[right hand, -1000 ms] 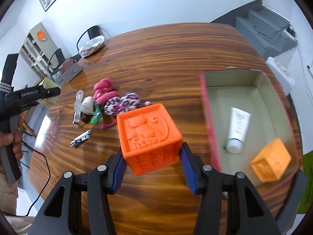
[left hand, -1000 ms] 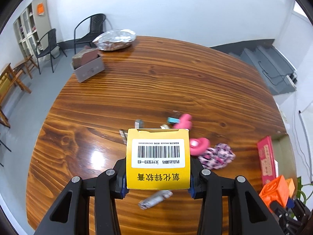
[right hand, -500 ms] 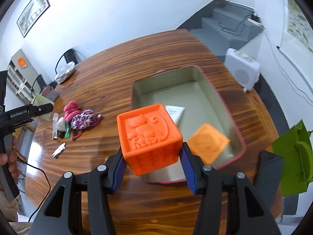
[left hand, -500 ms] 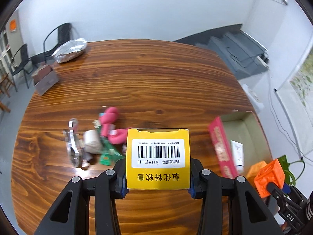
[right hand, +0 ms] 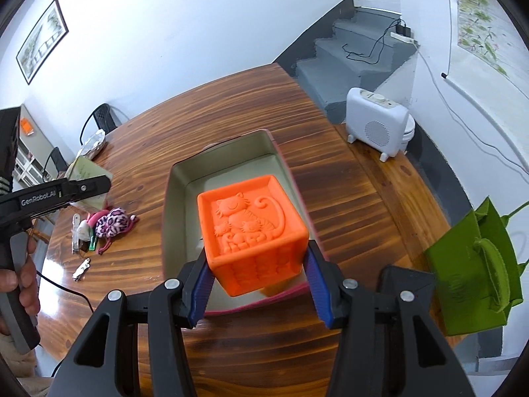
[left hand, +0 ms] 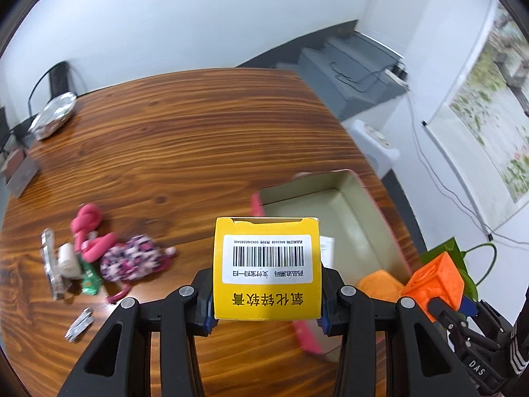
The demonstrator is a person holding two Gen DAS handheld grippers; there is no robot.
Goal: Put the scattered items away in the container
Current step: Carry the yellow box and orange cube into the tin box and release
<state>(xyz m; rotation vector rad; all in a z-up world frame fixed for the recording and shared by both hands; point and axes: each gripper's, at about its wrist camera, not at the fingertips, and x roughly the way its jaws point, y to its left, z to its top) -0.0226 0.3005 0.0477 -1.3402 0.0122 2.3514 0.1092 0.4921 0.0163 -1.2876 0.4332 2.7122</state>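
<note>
Both grippers clamp loads: left gripper (left hand: 266, 297) yellow box (left hand: 266, 268), right gripper (right hand: 256, 281) orange cube (right hand: 253, 231)

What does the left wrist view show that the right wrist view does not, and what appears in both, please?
Only the left wrist view shows the barcode face of the yellow box clamped in the left tongs, and an orange block lying in the container.

Only the right wrist view shows the white heater, the framed picture and the cat relief on the orange cube clamped in the right tongs.

Both show the container, that cube, the leopard-print pouch, the nail clipper and the green bag.
</note>
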